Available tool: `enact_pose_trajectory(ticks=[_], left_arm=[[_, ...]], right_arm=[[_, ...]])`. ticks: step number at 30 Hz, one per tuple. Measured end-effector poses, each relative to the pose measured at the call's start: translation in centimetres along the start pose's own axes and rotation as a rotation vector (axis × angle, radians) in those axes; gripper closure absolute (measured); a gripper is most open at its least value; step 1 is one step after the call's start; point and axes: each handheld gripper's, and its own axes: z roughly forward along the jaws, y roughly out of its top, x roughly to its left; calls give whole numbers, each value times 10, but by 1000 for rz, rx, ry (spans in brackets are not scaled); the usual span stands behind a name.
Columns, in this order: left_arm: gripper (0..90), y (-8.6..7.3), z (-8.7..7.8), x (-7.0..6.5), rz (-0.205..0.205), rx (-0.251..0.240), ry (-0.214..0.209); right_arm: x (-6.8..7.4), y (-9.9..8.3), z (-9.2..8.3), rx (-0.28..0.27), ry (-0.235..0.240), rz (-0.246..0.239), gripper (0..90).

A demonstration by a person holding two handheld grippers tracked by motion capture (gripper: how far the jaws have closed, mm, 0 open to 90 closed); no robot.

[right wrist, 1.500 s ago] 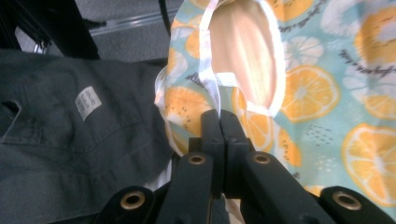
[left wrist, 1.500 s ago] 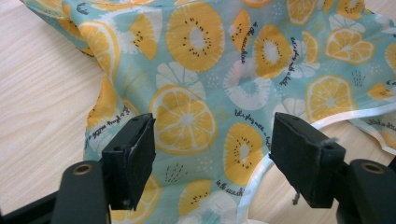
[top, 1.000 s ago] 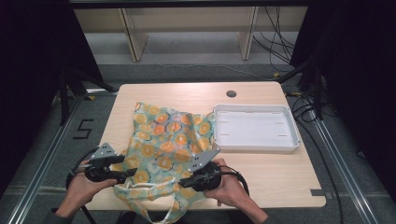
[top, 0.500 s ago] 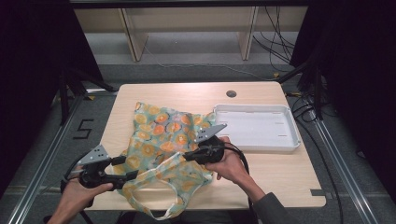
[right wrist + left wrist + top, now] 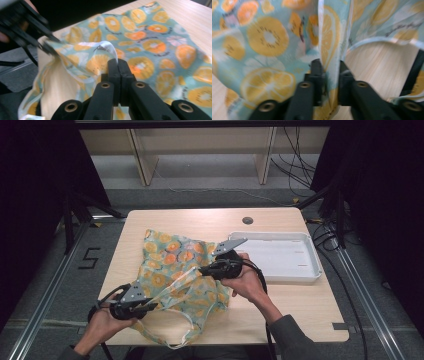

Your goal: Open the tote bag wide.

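I work at a light wooden table on a grey floor, where a "5" marking sits at nine o'clock. At twelve o'clock stands pale shelving; black cables trail at one o'clock. Dark curtains hang at three and nine.
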Motion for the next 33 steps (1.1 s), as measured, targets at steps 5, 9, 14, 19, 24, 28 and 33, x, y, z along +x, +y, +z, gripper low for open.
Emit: enact_pose_trajectory(ticks=[5, 9, 14, 19, 24, 28, 33], left_arm=[[882, 41, -38, 21, 40, -51, 35], [882, 73, -40, 43, 37, -66, 37], [879, 108, -15, 79, -18, -36, 35], [875, 112, 23, 110, -69, 24, 61], [879, 106, 54, 126, -109, 90, 55], [881, 101, 69, 131, -133, 118, 45], [882, 96, 78, 134, -162, 126, 40]], right_arm=[[-11, -4, -2, 9, -35, 28, 900], [-17, -6, -2, 36, -55, 11, 900], [-26, -11, -1, 55, -105, 23, 900], [-39, -19, 5, 56, -167, 50, 900], [-45, -21, 13, 131, -221, 44, 770], [-37, -18, 13, 109, -268, -12, 609], [0, -2, 3, 75, -122, -91, 531]])
